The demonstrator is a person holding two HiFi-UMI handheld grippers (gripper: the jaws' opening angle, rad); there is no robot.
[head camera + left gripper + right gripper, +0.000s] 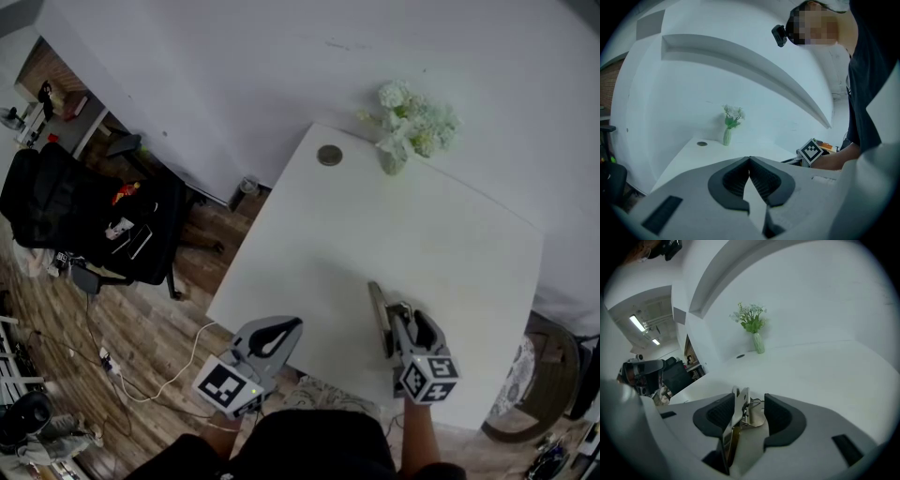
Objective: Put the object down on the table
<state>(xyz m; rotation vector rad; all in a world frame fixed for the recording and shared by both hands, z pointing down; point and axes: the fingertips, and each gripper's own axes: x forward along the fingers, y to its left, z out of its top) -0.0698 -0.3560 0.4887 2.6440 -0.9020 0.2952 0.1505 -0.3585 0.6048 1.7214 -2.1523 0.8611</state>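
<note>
Metal object [739, 405] is leaning on one pad between your right gripper's [751, 403] wide-parted jaws; you should be drawing straight back, dragging nothing. Left gripper's [750, 161] jaws are meeting, empty.

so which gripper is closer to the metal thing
Right. The metal thing stands between the open jaws of the right gripper; the left gripper is apart, to its left.

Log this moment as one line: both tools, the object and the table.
right tool: open | slim metal-and-brown object: between jaws, unclamped | white table: below, contact unclear | left tool: shut, empty
</note>
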